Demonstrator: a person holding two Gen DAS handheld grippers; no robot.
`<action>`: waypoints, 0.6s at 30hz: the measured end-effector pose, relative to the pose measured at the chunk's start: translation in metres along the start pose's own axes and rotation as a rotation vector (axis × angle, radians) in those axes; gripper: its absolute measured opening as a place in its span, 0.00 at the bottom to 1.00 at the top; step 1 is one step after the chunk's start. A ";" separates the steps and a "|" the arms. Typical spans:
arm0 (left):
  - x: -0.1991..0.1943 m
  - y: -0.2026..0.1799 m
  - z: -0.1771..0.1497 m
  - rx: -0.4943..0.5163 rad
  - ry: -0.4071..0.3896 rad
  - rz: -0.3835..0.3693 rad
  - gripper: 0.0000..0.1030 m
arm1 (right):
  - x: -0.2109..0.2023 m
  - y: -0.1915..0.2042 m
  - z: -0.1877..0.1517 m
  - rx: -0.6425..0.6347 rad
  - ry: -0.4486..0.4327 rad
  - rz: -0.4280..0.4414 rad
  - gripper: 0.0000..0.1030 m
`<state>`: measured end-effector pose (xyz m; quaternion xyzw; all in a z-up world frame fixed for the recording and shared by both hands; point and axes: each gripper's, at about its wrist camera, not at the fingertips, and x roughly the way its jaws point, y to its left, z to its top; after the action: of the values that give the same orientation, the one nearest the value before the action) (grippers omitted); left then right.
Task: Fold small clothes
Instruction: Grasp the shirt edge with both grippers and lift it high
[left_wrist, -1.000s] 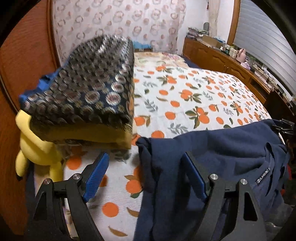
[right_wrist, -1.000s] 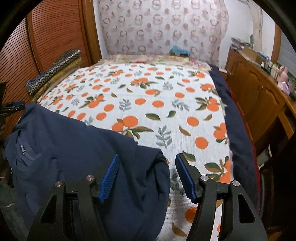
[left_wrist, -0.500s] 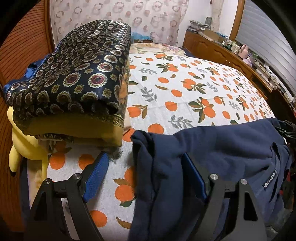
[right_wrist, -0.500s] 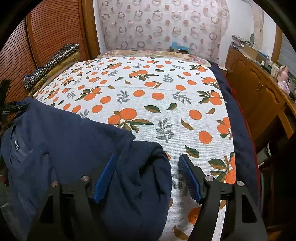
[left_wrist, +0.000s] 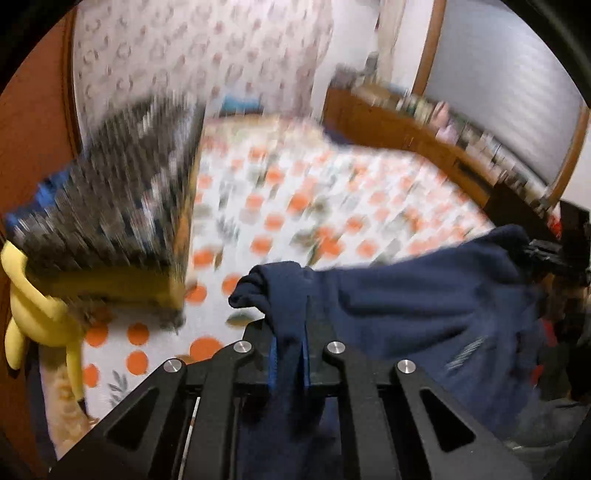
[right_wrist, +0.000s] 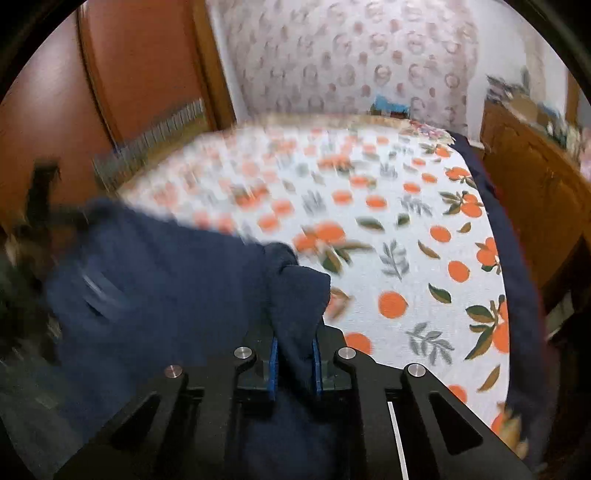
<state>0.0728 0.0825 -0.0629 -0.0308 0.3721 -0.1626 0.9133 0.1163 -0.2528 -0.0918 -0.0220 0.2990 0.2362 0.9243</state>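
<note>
A navy blue garment (left_wrist: 406, 302) hangs stretched between my two grippers above the near edge of the bed. My left gripper (left_wrist: 289, 354) is shut on the garment's left corner, with cloth bunched over its blue pads. My right gripper (right_wrist: 294, 363) is shut on the garment's (right_wrist: 166, 280) right corner. Both views are motion-blurred. The garment's lower part drops out of sight below the grippers.
The bed carries a white sheet with orange fruit print (right_wrist: 388, 229). A stack of folded patterned and yellow cloth (left_wrist: 110, 221) lies at the bed's left, with a yellow plush toy (left_wrist: 33, 306) beside it. A wooden wardrobe (right_wrist: 110, 74) is left, a wooden dresser (right_wrist: 535, 166) right.
Both grippers were open around the garment's corners and have now shut on them. The garment has been lifted off the bed edge, and both cameras are moving fast.
</note>
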 end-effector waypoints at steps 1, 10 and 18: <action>-0.020 -0.007 0.008 0.005 -0.050 -0.023 0.10 | -0.015 0.004 0.005 -0.016 -0.035 -0.012 0.13; -0.158 -0.049 0.073 0.091 -0.369 -0.069 0.10 | -0.153 0.038 0.062 -0.141 -0.289 -0.020 0.13; -0.228 -0.045 0.097 0.097 -0.543 -0.050 0.10 | -0.258 0.056 0.095 -0.217 -0.480 -0.080 0.13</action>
<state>-0.0258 0.1065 0.1678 -0.0383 0.1046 -0.1883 0.9758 -0.0405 -0.2951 0.1371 -0.0762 0.0429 0.2285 0.9696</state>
